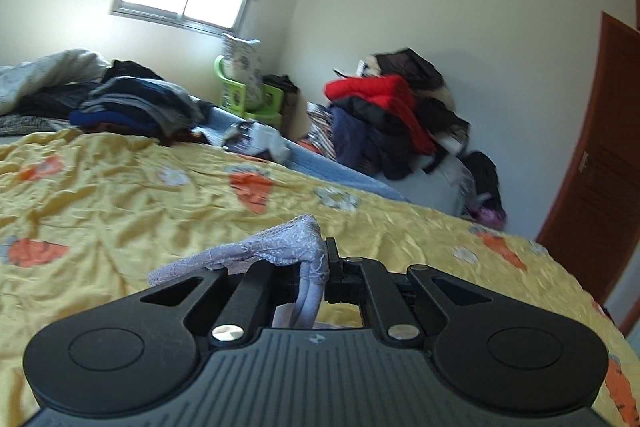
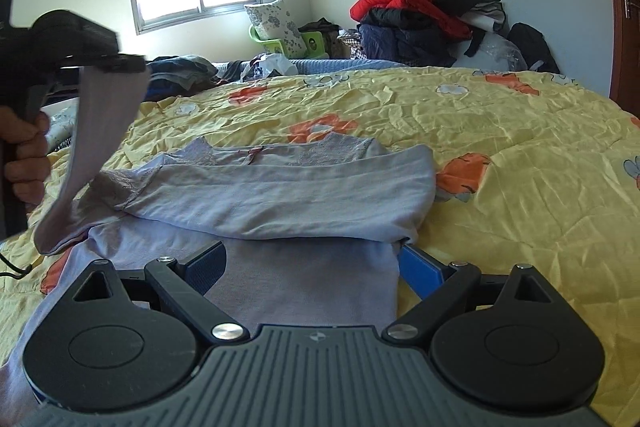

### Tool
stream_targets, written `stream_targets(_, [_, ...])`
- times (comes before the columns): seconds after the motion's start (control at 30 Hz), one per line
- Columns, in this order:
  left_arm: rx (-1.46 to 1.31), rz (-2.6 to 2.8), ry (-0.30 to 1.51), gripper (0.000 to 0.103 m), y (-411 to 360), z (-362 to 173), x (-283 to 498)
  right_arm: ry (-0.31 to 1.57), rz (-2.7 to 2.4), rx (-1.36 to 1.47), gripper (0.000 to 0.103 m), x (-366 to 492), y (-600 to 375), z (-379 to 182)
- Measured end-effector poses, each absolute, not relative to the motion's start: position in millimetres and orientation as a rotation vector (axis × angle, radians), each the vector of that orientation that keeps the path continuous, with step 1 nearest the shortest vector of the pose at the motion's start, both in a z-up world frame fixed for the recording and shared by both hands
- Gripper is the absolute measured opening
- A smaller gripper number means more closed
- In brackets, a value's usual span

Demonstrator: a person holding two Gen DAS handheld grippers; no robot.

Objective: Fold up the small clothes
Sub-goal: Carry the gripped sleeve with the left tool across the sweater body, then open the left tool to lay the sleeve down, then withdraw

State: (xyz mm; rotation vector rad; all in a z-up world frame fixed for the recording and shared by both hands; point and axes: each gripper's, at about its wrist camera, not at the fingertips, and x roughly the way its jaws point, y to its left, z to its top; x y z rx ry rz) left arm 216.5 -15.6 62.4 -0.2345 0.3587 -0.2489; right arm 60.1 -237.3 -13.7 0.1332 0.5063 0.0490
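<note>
While unfolded — top (image 2: 280, 195) beside clothes pile (image 2: 424, 15).

Black hand-held gripper (image 2: 312, 269), blue pads (image 2: 420, 267)

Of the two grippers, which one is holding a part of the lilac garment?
The left gripper: it is shut on a lace-edged part of the lilac garment, lifted above the yellow bedcover. The right gripper stands open over the cloth, gripping nothing.

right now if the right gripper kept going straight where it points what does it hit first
Most likely the folded edge of the lavender top, which lies just beyond the open right gripper. Its fingers already straddle the garment's lower layer on the yellow quilt; depth is uncertain.
</note>
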Motion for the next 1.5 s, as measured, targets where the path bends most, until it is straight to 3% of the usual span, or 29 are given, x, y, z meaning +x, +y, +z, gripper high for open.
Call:
stream_targets(0.63, [-0.052, -0.488, 0.473, 0.005, -140, 35, 199, 0.515, -0.036, 0.167, 0.095, 48, -276, -21])
stream_targets(1.23, [0.025, -0.525, 0.544, 0.006, -177, 6, 196, 0.522, -0.080, 0.180, 0.095, 37, -292, -25])
stream_targets(1.4, [0.019, -0.547, 0.610, 0.010, -183, 2, 199, 0.530, -0.094, 0.183, 0.095, 35, -295, -27])
stream_targets(1.5, [0.043, -0.541, 0.601, 0.022, -189, 2, 196, 0.540, -0.105, 0.188, 0.095, 34, -298, -29])
